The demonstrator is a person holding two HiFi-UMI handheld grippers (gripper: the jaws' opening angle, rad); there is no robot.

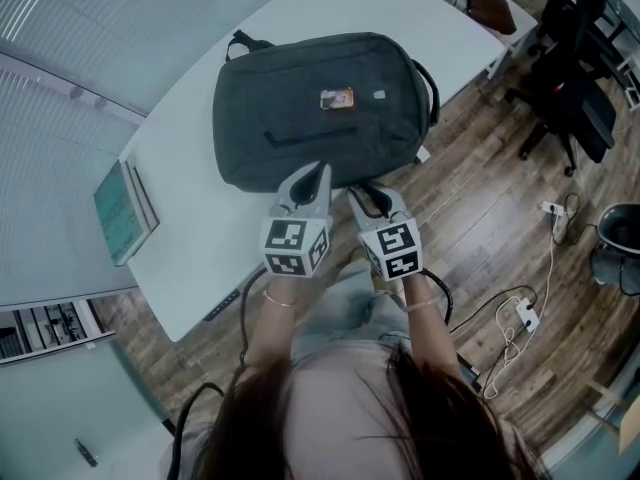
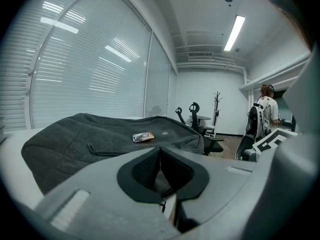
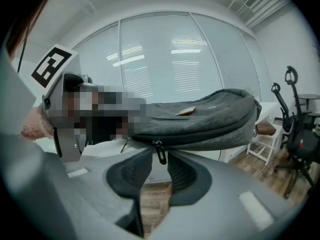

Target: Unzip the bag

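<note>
Item: bag (image 1: 320,108), flat on tabletop (image 1: 190,238), at my 12 o'clock. My left claw (image 1: 316,173): clenched against its 6 o'clock edge; fabric pinch unconfirmed. My right claw (image 1: 372,200): released, zipper pull (image 3: 159,152) dangling between jaws, untouched. Risks: I close short and miss the thin pull; unanchored bag slides when I tug.

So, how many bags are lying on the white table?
1. The grey backpack lies flat across the middle of the table, with a green book to its left. No second bag shows there.
</note>
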